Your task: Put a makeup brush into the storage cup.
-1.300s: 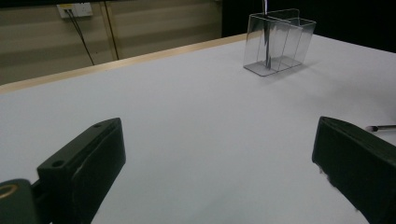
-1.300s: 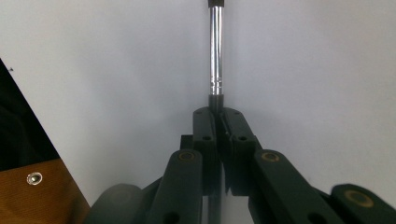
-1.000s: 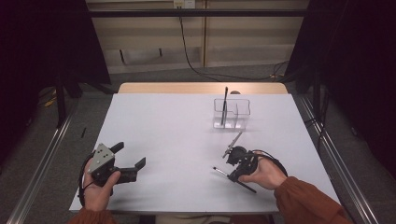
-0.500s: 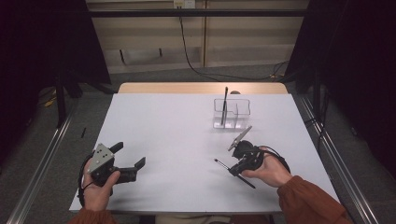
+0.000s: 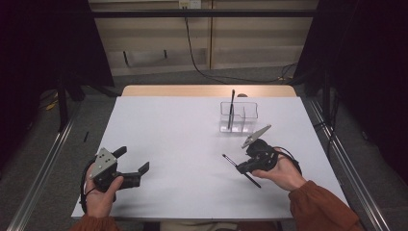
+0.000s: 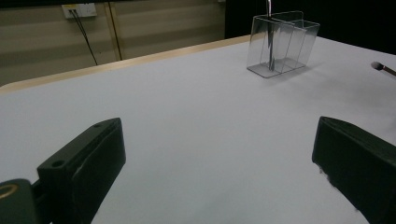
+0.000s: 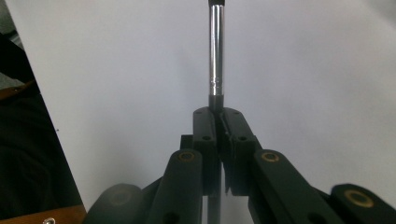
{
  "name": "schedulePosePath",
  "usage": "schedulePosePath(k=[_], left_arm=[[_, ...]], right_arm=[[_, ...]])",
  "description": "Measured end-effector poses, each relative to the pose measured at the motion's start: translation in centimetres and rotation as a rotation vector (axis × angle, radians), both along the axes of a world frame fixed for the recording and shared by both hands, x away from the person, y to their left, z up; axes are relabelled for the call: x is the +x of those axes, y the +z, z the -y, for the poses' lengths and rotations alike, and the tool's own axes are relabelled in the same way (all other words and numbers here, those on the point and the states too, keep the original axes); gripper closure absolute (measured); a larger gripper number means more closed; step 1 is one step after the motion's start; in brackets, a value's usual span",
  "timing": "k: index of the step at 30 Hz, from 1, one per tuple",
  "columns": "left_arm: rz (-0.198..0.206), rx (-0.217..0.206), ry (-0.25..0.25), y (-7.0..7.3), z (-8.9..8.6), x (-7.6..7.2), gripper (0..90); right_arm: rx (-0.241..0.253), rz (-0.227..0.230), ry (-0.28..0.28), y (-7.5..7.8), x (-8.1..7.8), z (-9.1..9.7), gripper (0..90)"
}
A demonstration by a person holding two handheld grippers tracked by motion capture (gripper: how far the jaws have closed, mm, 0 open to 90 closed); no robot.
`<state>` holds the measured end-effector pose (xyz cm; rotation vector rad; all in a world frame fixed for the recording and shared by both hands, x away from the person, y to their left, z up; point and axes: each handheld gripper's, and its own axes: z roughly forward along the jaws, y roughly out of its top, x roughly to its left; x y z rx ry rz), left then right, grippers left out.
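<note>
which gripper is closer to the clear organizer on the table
Right. The right gripper, shut on a brush, is just in front of the clear organizer; the left gripper sits open far across the table.

Tool (image 7: pixel 217 122) clamped on brush handle (image 7: pixel 216 56)

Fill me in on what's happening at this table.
A person holds a gripper in each hand over a white table. The right gripper is shut on a thin makeup brush. A clear holder farther back has another brush standing in it. The left gripper sits open and holds nothing.
</note>
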<state>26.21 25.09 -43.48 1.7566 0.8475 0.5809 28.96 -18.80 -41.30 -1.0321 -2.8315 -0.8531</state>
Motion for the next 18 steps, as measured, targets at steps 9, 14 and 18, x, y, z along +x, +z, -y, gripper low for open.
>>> schedulePosePath(k=[9, 14, 18], left_arm=[[0.002, 0.002, 0.002, 0.0, 0.0, 0.0, 2.8], [0.002, 0.002, 0.002, 0.0, -0.1, 0.0, 2.8], [0.001, -0.002, 0.005, 0.0, -0.1, 0.0, 2.8]], right_arm=[[0.08, 0.081, -0.038, 0.6, 0.0, 0.8, 85.0], [0.144, 0.132, -0.059, 0.8, -0.1, 1.2, 85.0], [0.195, 0.169, -0.059, 0.9, -0.2, 1.4, 85.0]])
